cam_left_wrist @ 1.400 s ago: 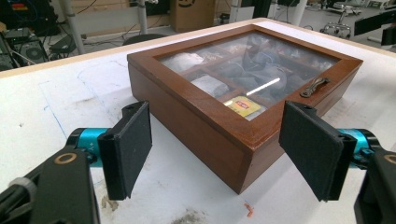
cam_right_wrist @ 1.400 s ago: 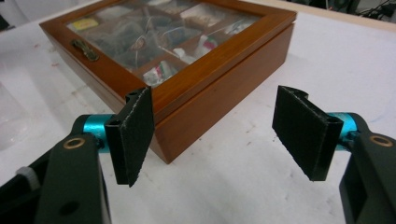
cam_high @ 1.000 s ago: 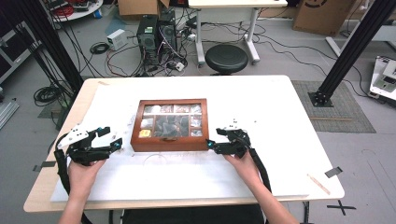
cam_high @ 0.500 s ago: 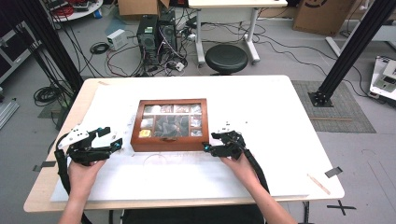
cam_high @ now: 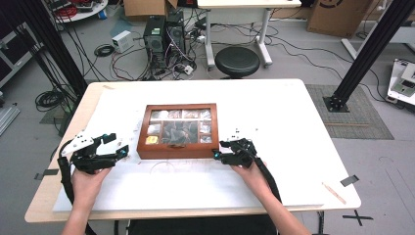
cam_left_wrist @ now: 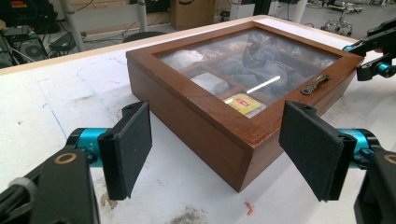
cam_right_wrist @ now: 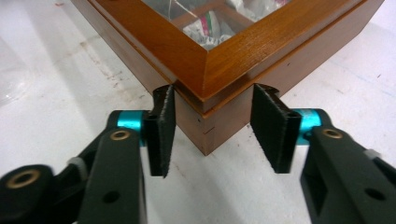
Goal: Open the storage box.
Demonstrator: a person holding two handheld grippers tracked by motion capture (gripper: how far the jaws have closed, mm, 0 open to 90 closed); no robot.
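High view shows the white table with the wooden box lying between the two grippers: the left gripper sits just off the box's left near corner, the right gripper at its right near corner. Both sets of jaws stand apart, holding nothing.

Left gripper view adds what the overhead camera blurs: the box lies ahead of the wide-spread jaws, its near corner pointing between them but clear of both pads, and a small metal latch shows on the front rail beyond the right-hand jaw. Through the glass lid a yellow packet rests in a compartment. The right gripper appears far off, past the box.

Right gripper view brings the box's corner right between its jaws, the left-hand pad touching or nearly touching the lid's seam, the right-hand pad just beside the wood.
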